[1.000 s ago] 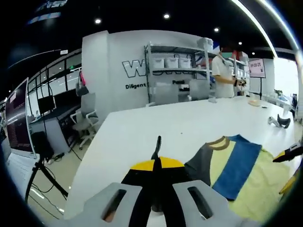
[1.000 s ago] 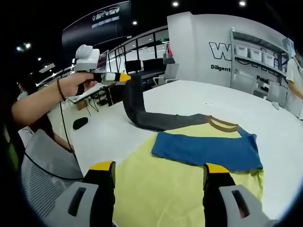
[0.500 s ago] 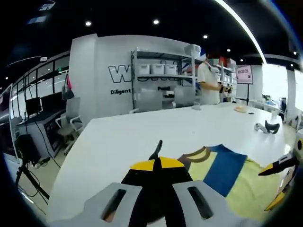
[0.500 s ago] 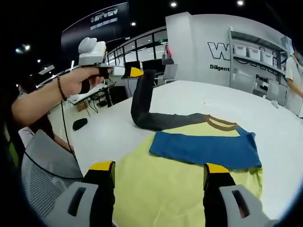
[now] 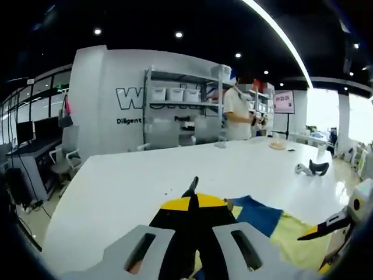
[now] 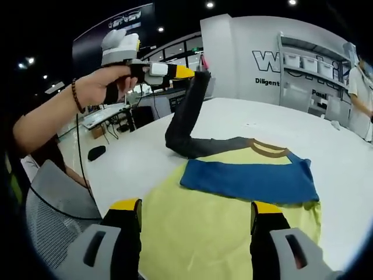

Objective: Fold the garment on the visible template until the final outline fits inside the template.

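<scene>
White table (image 6: 361, 169); left gripper (image 6: 187, 72) clamps the garment's (image 6: 233, 221) dark sleeve (image 6: 185, 119) aloft; right gripper (image 6: 195, 211) gapes, empty.

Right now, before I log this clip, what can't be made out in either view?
- Template: none to be made out in either view on the white table.
- Garment: near edge cut off by the right gripper view's bottom, behind the right claw.
- Sleeve tip: hidden inside the shut left claw.

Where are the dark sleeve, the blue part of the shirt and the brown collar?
dark sleeve (image 6: 185, 119), right gripper view, middle of the lifted part.
blue part (image 6: 247, 182), right gripper view, its centre.
brown collar (image 6: 268, 149), right gripper view, its curved band.
</scene>
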### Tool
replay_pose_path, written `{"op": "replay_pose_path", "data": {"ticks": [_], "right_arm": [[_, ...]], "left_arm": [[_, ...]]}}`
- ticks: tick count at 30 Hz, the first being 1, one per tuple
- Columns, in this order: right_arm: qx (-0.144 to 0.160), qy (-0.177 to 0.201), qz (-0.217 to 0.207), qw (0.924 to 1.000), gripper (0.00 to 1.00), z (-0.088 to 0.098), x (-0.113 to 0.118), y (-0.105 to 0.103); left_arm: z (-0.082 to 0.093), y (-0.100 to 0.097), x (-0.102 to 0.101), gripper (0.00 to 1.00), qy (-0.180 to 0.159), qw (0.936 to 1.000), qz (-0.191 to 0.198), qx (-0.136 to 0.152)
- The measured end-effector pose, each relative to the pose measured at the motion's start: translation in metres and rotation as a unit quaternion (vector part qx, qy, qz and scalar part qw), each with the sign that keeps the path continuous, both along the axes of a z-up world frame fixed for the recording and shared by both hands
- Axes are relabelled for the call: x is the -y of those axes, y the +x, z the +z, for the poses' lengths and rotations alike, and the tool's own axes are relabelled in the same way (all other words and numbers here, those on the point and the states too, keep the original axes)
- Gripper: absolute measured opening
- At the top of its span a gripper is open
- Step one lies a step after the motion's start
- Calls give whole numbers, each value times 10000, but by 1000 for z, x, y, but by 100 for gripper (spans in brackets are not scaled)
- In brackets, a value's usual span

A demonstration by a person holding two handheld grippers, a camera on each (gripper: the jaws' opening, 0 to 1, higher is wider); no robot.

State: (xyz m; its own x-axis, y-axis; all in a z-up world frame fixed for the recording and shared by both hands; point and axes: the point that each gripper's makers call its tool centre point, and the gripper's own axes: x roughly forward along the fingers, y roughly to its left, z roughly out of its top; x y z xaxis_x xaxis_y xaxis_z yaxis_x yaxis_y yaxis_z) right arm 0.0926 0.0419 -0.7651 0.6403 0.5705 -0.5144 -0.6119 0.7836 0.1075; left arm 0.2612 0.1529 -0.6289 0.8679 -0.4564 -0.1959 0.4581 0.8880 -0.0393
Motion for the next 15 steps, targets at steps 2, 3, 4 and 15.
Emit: {"op": "replay_pose_path", "data": {"ticks": [2,3,4,15], "right_arm": [[-19,-11,-22,10000,74,-1,2,0],[-21,-11,-29,10000,74,-1,3,-1],[-37,-16,-50,10000,74,-2,5,-1],[-127,-37,-192,9997,74,-8,18,-2]], "left_arm": [[3,0,12,0,-38,9999,-122,45],[5,-1,21,0,-48,9998,-206,58],[6,-2,31,0,-54,9995,-306,68],[15,-11,105,0,-75,9950,-980,202]]}}
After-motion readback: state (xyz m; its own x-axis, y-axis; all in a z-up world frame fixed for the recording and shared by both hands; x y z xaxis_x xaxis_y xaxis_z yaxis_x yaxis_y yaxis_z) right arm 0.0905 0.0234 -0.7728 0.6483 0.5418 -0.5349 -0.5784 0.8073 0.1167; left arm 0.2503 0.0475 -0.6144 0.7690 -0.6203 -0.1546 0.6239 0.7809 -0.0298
